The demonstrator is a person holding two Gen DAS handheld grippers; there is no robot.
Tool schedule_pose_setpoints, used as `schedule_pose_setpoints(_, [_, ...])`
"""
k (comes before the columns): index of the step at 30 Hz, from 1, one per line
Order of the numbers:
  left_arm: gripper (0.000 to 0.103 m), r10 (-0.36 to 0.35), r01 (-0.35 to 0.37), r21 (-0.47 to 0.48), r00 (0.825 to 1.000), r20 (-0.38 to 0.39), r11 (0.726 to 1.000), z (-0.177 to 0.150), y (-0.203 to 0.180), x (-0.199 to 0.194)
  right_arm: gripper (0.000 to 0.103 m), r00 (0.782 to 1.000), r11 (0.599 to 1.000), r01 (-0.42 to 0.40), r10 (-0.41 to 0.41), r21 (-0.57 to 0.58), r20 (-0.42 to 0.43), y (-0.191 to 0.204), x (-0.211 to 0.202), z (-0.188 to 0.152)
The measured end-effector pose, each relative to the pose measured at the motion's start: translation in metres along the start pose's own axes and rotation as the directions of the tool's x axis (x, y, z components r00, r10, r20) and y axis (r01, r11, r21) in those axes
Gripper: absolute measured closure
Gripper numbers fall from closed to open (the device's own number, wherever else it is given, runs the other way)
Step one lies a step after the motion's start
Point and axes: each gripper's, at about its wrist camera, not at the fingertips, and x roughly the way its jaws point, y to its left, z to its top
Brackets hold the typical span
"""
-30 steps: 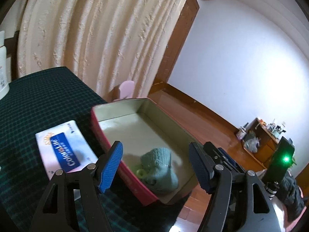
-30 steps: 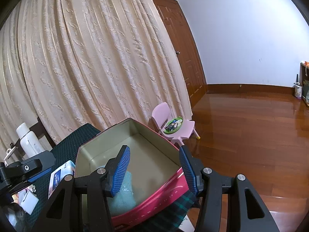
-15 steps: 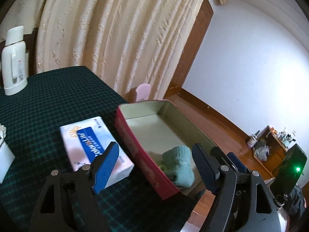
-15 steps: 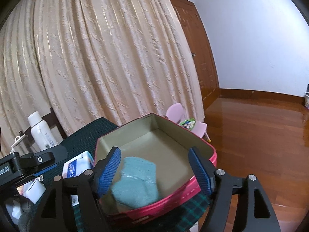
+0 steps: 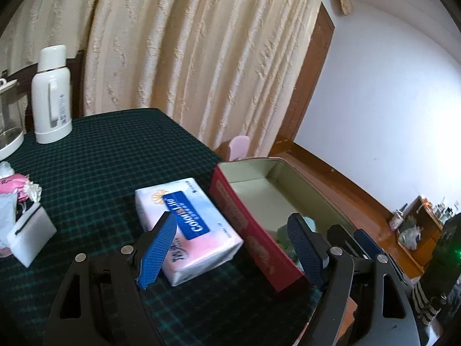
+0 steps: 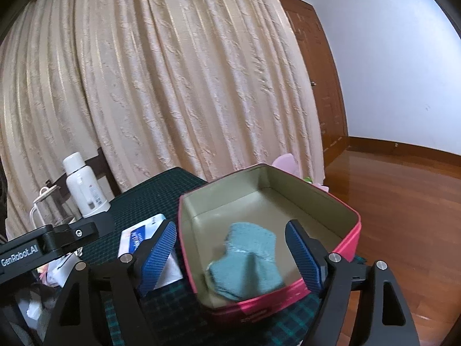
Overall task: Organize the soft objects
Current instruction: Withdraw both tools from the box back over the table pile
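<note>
Sock now lies free in tin; right gripper opening empty, left gripper wide, empty, swung toward tissues

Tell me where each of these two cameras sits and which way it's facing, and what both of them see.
Left wrist view: sits on the left gripper, looking forward and down across the green tablecloth at the tissue pack and the red tin; its own open blue fingers show.
Right wrist view: sits on the right gripper, whose jaws are opening, facing the tin's inside and the teal sock; the left gripper's black body shows at left.
Shared: tin, tissue pack, white thermos, curtain.
</note>
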Motion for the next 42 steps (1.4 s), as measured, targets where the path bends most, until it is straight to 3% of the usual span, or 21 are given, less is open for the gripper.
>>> schedule_pose_setpoints(23, [0.023, 0.159, -0.149, -0.128, 0.985, 0.070, 0.980, -0.001, 0.072, -0.046, 0.016, 0.986, 0.979, -0.168, 0.167, -0.117, -0.016, 0.055, -0.012, 0.001])
schedule_pose_setpoints(26, [0.023, 0.194, -0.179, -0.157, 0.977, 0.084, 0.971, 0.001, 0.088, -0.055, 0.011, 0.980, 0.969, -0.200, 0.198, -0.145, -0.027, 0.068, -0.012, -0.001])
schedule_pose_setpoints(42, [0.020, 0.384, -0.346, -0.294, 0.919, 0.083, 0.891, -0.017, 0.193, -0.111, 0.009, 0.937, 0.921, -0.335, 0.302, -0.200, -0.177, 0.128, 0.004, -0.022])
